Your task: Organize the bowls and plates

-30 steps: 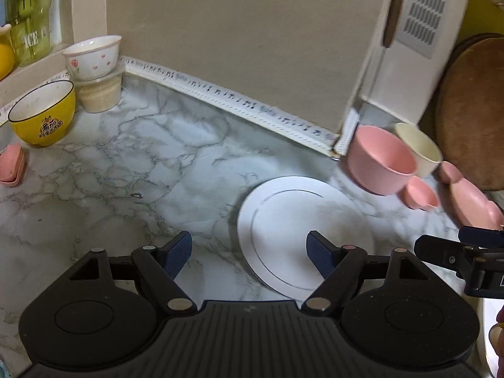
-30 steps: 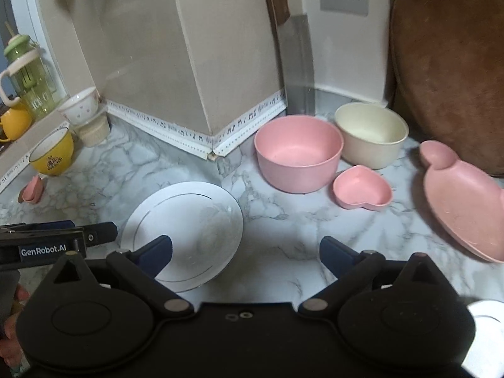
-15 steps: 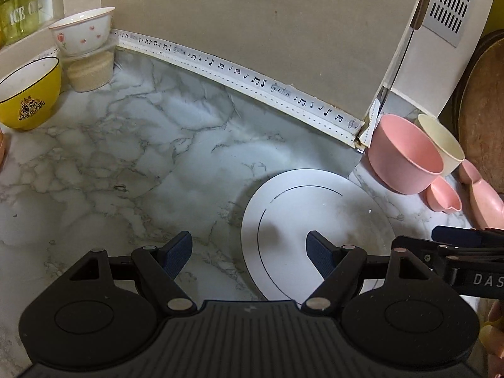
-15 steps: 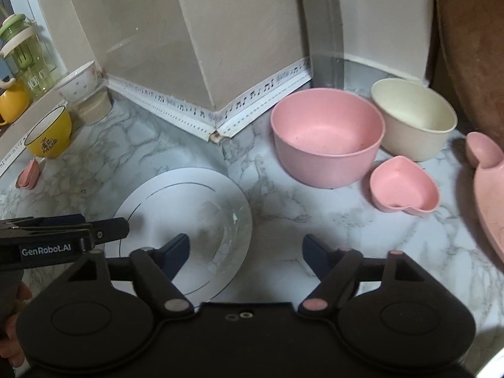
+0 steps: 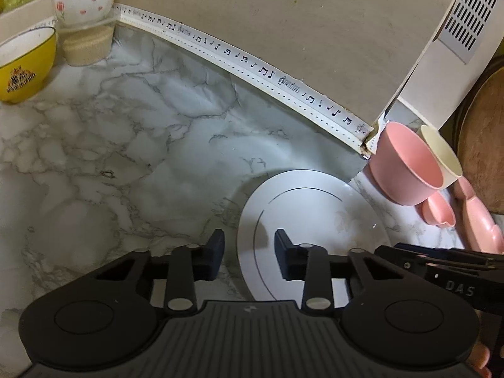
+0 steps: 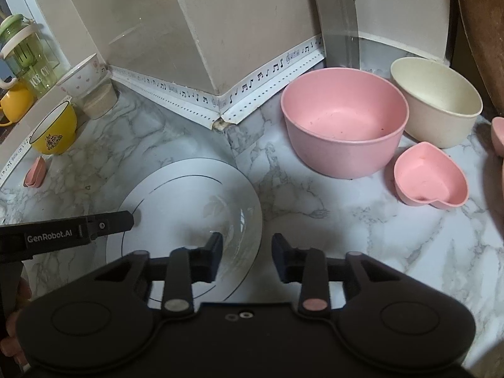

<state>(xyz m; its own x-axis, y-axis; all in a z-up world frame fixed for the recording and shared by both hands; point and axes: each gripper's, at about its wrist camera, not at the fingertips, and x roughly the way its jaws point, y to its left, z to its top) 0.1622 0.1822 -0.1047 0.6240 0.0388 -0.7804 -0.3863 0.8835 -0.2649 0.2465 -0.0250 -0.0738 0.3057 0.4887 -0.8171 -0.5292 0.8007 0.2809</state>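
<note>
A green bottle stands beside a yellow teapot.

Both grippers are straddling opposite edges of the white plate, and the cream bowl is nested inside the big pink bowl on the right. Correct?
Not quite. In the right wrist view the cream bowl stands on the counter beside and behind the big pink bowl, not nested in it. The rest holds: the left gripper and right gripper each straddle an opposite edge of the white plate, jaws partly open.

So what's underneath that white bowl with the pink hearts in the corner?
The white bowl with pink hearts sits on a beige speckled cup, which stands on the marble counter. The bowl covers the cup's mouth, so its inside can't be seen.
</note>
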